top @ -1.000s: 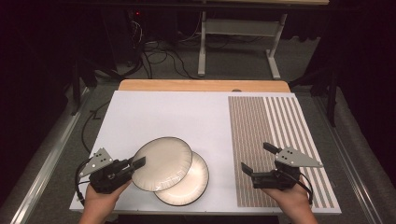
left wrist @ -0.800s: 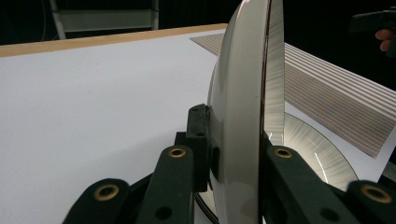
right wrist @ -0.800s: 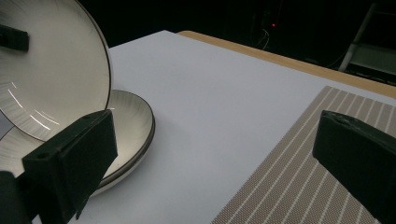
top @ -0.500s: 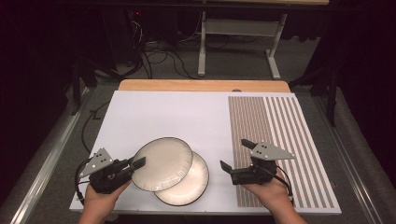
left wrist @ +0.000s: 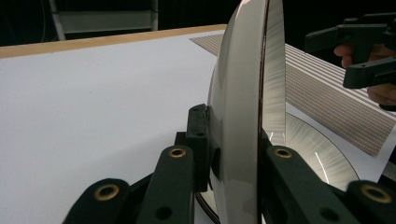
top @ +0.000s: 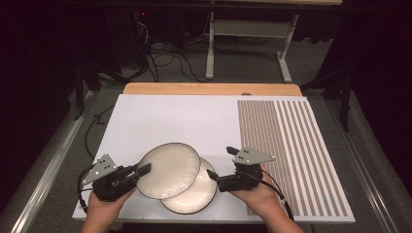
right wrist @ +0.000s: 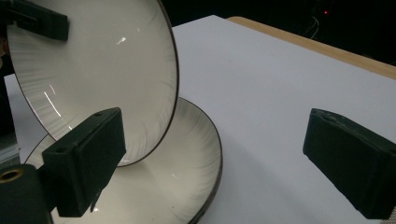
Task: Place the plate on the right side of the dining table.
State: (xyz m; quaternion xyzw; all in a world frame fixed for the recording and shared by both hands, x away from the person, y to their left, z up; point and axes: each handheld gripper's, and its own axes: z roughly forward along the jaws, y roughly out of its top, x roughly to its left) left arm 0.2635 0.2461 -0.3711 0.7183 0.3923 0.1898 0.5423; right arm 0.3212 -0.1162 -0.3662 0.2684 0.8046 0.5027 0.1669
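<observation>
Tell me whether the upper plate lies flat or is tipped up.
Tipped up: the left gripper clamps the upper plate by its rim above the lower plate.

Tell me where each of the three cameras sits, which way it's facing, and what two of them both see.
High view: above the person's side, looking forward and down on the table; both forearms, left gripper and right gripper show.
Left gripper view: on the left gripper, looking along its jaws, shut on the raised plate's rim; the right gripper is beyond.
Right gripper view: on the right gripper, facing both plates between open jaws.
Shared: the flat plate on the table.
</observation>
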